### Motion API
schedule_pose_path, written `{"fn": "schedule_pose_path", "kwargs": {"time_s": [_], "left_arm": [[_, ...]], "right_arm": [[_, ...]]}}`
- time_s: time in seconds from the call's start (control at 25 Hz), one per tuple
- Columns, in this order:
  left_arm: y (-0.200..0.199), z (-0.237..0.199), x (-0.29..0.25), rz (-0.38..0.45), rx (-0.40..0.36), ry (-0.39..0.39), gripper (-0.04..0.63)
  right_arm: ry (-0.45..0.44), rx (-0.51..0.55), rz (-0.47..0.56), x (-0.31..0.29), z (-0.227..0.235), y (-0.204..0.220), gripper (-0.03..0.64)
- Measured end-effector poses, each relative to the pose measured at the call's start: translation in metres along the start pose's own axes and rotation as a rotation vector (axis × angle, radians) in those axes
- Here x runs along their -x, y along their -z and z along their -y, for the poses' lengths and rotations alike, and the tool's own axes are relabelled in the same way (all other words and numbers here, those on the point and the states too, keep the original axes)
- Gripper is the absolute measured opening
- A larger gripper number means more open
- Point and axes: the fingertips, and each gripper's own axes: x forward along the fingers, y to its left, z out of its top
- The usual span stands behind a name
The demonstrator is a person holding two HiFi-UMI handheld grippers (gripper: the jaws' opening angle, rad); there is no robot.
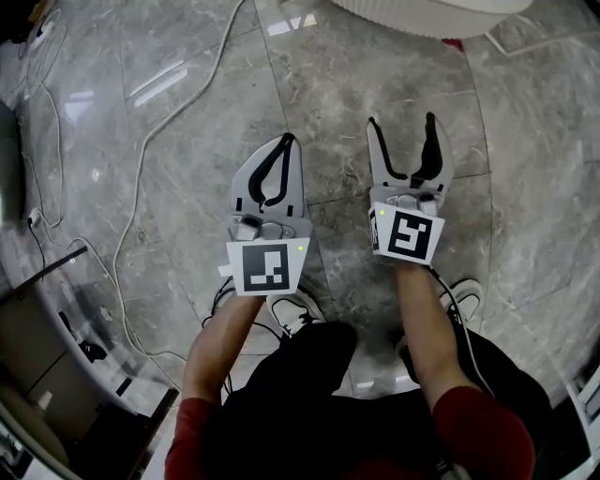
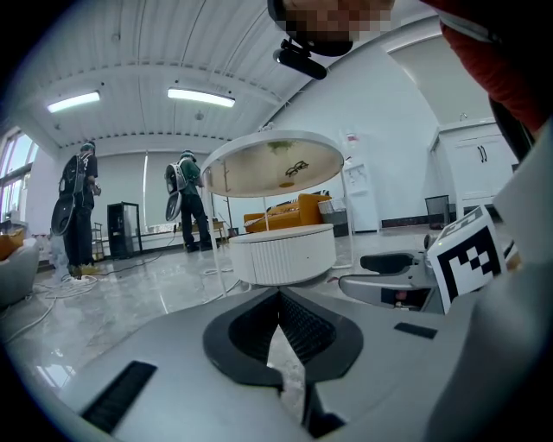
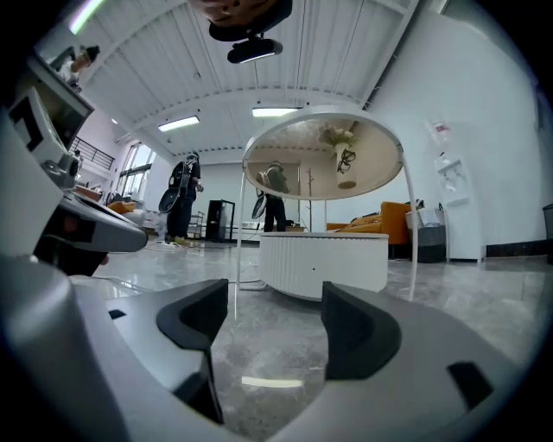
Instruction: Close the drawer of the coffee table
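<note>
Head view, floor: grey marble tiles fill the frame under you, and both grippers hang above it in front of your feet.
Coffee table: only its white ribbed rim shows at the top edge, ahead of you and to your right. In the right gripper view the table is a low round drum under a round top on thin posts, well apart from the jaws.
Drawer: you cannot pick out a drawer front standing proud of the ribbed wall in any view. A small dark dot on the wall may be its pull.
Right gripper: jaws spread with nothing between them. It points straight at the drum and looks the nearer of the two.
Left gripper: jaws pressed together at the tips and holding nothing, aimed the same way but further from the table.
Line of approach: the table lies forward along both jaw axes, so you likely need to walk in first.
</note>
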Motion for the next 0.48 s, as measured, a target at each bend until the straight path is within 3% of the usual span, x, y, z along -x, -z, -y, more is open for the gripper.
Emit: {"fn": "schedule_pose_path", "kwargs": {"time_s": [0.48], "left_arm": [[-0.001,-0.001,0.002,0.012,-0.007,0.002,0.014]], "right_arm": [[-0.04,0.026,-0.036,0.004,-0.019,0.003,0.351]]}}
